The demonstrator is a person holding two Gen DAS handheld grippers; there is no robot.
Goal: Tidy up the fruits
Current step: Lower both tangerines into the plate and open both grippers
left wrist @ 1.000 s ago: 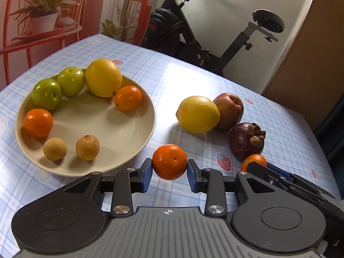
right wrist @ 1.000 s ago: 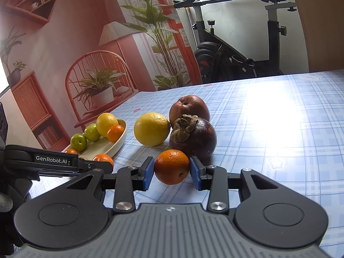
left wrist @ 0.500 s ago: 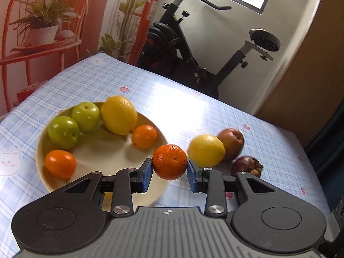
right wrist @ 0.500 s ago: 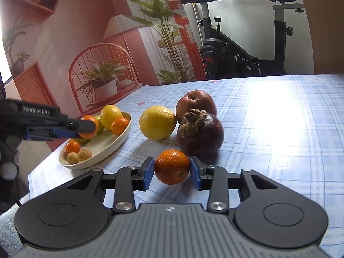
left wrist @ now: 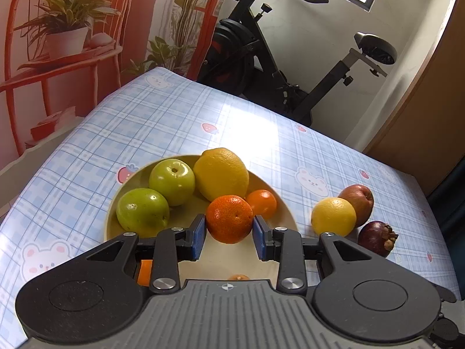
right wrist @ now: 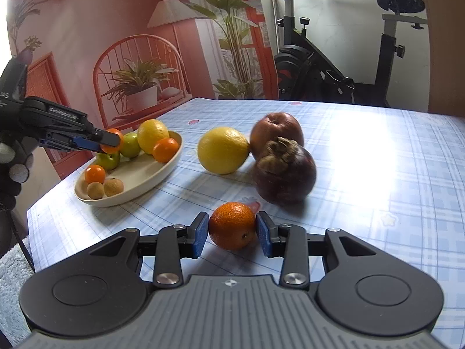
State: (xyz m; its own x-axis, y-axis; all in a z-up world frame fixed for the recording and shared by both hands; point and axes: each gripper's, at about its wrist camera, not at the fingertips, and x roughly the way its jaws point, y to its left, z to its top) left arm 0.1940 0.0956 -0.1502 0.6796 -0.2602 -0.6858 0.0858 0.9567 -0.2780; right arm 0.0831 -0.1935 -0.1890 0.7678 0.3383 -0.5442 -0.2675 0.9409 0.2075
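Left wrist view: left tool clamped on a small mandarin, both blue pads snug against its sides, held up over the beige plate. On that plate, behind the held fruit: two green apples, a big lemon, another little orange. Slivers of more orange fruit peeking out under the tool body, too hidden to name. Off the plate to the right, on the blue plaid bench: a second lemon touching a red apple, with a dark mangosteen just beside them. Exercise bike behind the bench, plus a wall mural with a potted plant.

Right wrist view: right tool gripped on its own mandarin, pads tight on both sides, low over the bench; couldn't tell if the fruit touched the cloth. Just beyond it sat the mangosteen, leaning against the red apple, lemon right beside that. Further left, the plate with green apples, lemon, two small oranges and two brown longans near the front rim. Left tool seen from the side, hovering above the plate with its mandarin pinched at the tip, gloved hand behind it.
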